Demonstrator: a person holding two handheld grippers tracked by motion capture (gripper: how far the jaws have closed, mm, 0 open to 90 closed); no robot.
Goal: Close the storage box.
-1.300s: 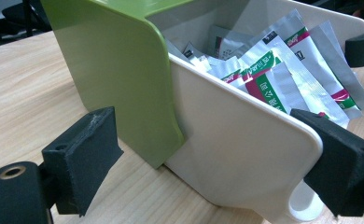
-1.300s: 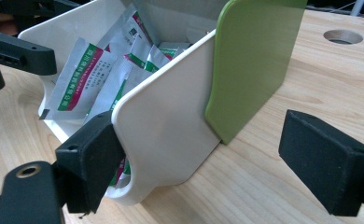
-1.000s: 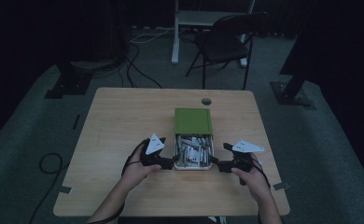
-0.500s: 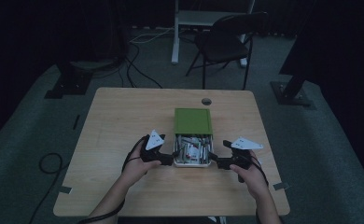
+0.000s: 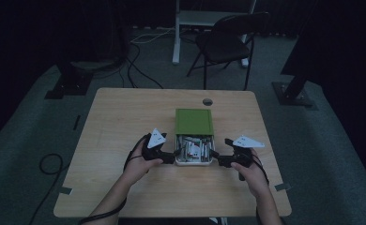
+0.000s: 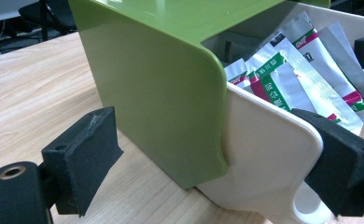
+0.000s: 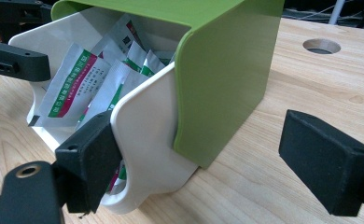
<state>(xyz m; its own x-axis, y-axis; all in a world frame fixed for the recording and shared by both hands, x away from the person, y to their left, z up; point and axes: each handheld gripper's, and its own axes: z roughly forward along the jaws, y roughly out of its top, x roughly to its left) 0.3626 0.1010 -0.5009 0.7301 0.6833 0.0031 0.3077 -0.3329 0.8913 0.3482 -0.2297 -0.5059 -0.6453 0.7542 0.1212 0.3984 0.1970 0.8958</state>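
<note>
A green box sleeve (image 5: 194, 121) lies at the table's middle, and a white drawer (image 5: 193, 161) sticks out of its near end. Several white sachets (image 5: 193, 146) with green and red print fill the drawer (image 6: 269, 154). My left gripper (image 5: 170, 157) is open at the drawer's left front corner. In the left gripper view its own gripper (image 6: 213, 168) straddles that corner, one jaw beside the sleeve (image 6: 166, 93) and the other against the drawer's front. My right gripper (image 5: 217, 161) is open at the right front corner. Its own view shows the gripper (image 7: 208, 163) straddling drawer (image 7: 147, 135) and sleeve (image 7: 227, 70).
The wooden table (image 5: 125, 117) has a round cable hole (image 5: 207, 101) behind the box. A folding chair (image 5: 228, 42) and a desk leg stand beyond the far edge. Cables run over the dark floor at the left.
Both grippers have edged slightly away from the person along with the drawer's front. A little less of the drawer sticks out of the sleeve than before.
</note>
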